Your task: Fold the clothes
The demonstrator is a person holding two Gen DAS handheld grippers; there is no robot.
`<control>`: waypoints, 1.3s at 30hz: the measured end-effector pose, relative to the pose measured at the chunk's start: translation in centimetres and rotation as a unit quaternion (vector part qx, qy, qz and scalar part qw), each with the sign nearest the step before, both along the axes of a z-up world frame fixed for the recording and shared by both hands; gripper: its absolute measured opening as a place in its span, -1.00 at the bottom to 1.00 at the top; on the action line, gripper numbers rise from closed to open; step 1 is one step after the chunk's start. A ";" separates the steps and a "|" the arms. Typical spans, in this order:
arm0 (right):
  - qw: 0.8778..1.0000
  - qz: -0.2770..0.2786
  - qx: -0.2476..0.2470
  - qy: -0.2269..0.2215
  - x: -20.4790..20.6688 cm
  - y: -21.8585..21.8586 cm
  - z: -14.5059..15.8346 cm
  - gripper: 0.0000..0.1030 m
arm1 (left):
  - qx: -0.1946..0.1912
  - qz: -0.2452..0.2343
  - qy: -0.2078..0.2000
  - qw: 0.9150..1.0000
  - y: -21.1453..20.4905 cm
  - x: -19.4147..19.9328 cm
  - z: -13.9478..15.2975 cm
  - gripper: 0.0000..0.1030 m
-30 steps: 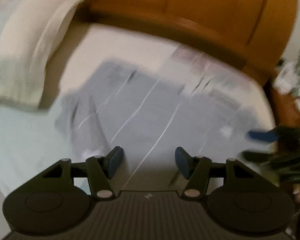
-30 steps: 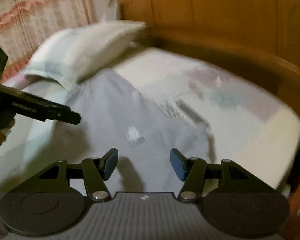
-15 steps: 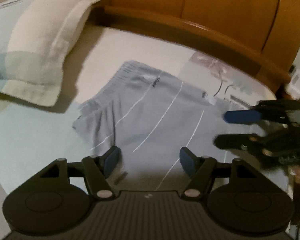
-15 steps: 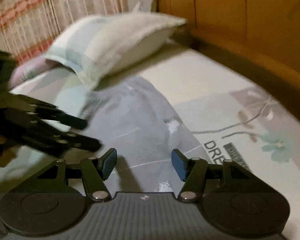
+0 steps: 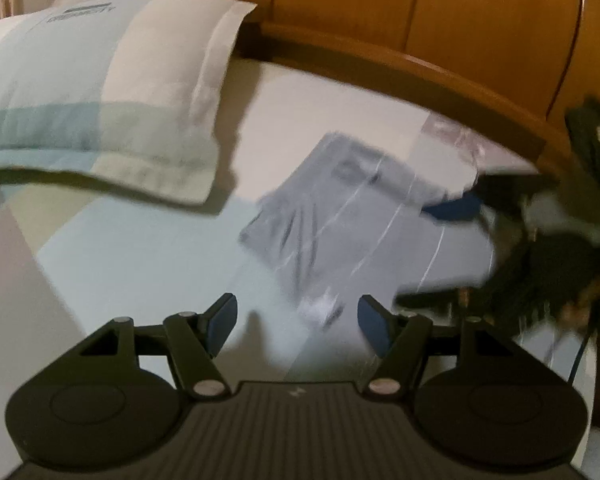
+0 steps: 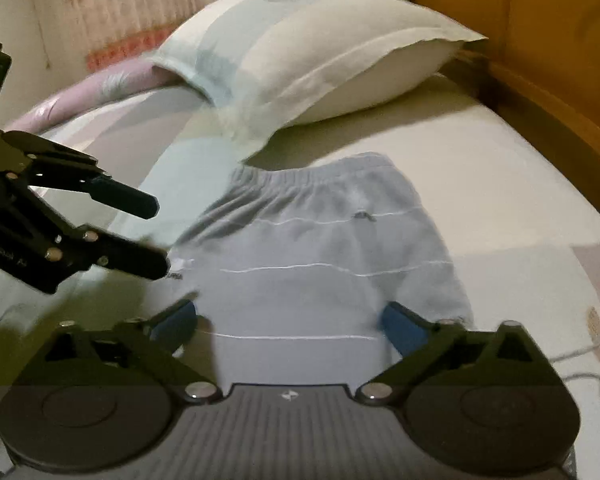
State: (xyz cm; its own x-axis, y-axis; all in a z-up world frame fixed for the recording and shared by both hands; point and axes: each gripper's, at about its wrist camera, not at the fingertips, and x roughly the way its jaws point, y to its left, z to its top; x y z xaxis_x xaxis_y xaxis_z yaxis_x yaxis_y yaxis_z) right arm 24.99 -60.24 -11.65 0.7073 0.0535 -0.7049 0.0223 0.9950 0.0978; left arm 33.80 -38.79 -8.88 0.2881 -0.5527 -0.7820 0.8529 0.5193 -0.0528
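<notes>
Where both tools gape, grey shorts (image 6: pixel 320 248) flat between them.

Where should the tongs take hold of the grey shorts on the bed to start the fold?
Probably the near hem corner of the grey shorts, coming in low from the near side. They lie flat with the gathered waistband toward the pillow, so the hem is the free, thin edge. The right tongs, open, already straddle it.

Both wrist views look low and close across the bed toward the headboard (image 5: pixel 420 20); each shows the pillow (image 6: pixel 300 60), the grey shorts (image 6: pixel 320 248) mid-frame, and the opposite gripper at its edge
</notes>
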 end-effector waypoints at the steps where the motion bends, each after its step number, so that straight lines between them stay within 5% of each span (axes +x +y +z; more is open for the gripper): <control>1: 1.000 0.003 -0.003 -0.008 0.0 0.1 0.7 0.78 | 0.007 0.001 -0.005 1.000 0.8 -0.1 0.0 0.33; 5: 0.998 -0.002 -0.009 -0.060 0.8 0.0 3.2 0.76 | 0.018 0.000 -0.013 1.000 4.1 -0.7 -0.2 0.36; 9: 0.998 -0.012 -0.042 -0.037 4.8 0.2 2.4 0.36 | 0.021 0.013 -0.011 1.000 6.9 -1.1 -0.4 0.37; 11: 0.999 -0.015 -0.048 -0.012 6.9 0.3 0.9 0.39 | 0.020 0.011 -0.004 1.000 8.1 -1.5 -0.6 0.37; 14: 0.999 -0.011 -0.051 -0.007 8.0 0.9 -0.4 0.69 | 0.019 0.005 -0.001 1.000 9.2 -1.9 -0.6 0.37; 17: 0.999 -0.010 -0.052 0.010 8.2 1.1 0.1 0.67 | 0.020 -0.003 -0.004 1.000 9.8 -2.7 -0.6 0.38; 24: 0.997 -0.041 -0.063 0.007 1.6 1.4 4.0 0.66 | 0.026 -0.003 -0.025 0.999 10.7 -4.6 0.1 0.50; 28: 0.998 -0.045 -0.041 0.011 -2.8 2.9 2.8 0.67 | 0.025 -0.004 -0.035 0.999 11.2 -6.3 0.9 0.51; 33: 0.993 -0.055 -0.107 0.015 -5.1 7.0 0.0 0.88 | 0.027 -0.001 -0.039 0.999 11.7 -8.9 1.6 0.55; 39: 0.993 -0.101 -0.044 -0.035 -9.6 7.2 2.2 0.88 | 0.045 -0.025 -0.071 0.996 12.1 -12.7 2.2 0.65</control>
